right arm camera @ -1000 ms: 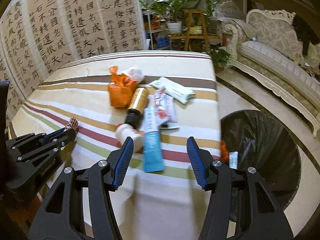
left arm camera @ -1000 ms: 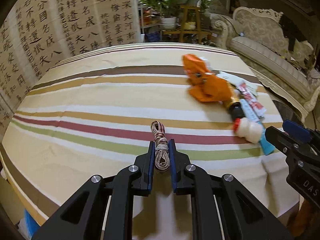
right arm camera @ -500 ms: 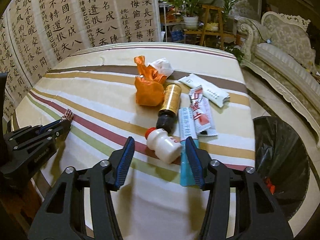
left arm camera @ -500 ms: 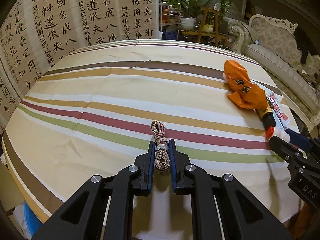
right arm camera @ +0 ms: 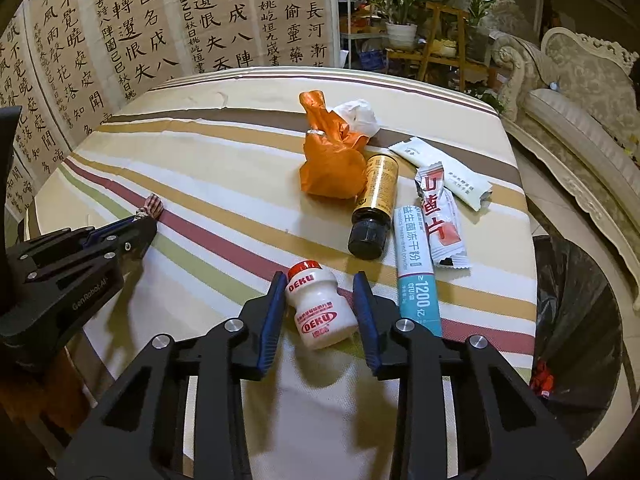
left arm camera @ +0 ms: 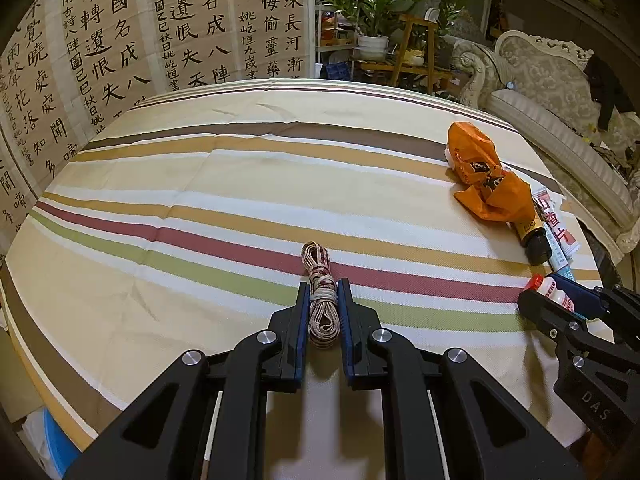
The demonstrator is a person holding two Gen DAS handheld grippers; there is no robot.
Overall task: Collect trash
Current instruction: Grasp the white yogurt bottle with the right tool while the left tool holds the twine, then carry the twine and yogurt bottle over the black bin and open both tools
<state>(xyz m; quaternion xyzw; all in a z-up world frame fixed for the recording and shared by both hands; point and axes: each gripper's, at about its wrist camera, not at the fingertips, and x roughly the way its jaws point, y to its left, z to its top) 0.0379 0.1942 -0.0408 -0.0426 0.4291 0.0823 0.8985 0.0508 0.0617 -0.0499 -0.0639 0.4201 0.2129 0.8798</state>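
Fingers [left arm camera: 302, 312] of left gripper [left arm camera: 323, 300] clamp the twine bundle [left arm camera: 320, 292] for carrying; right gripper [right arm camera: 320, 304] spread, straddling yogurt-drink bottle [right arm camera: 320, 308] lying on bench [right arm camera: 224, 216], presumably pre-grasp.

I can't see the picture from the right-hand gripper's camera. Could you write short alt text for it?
The open right gripper straddles a small white DEKU bottle lying on a striped tablecloth. Behind lie an orange bag, a dark bottle and sachets; a black-lined bin stands at right.
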